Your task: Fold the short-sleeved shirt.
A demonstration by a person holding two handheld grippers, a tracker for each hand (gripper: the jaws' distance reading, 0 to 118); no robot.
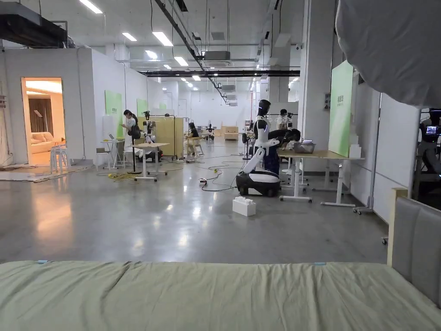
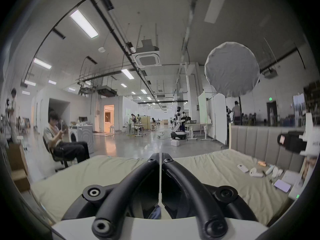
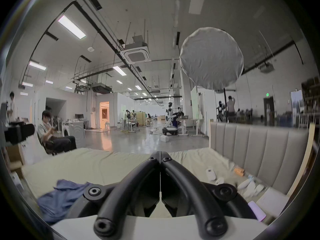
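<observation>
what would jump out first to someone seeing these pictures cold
Probably the big round white diffuser hanging high over the padded headboard at the right end of the bed. Next, the crumpled blue shirt lying on the pale green sheet, low and left of the right gripper, whose jaws are closed. Far across the grey floor, a white humanoid robot stands at a table.
</observation>
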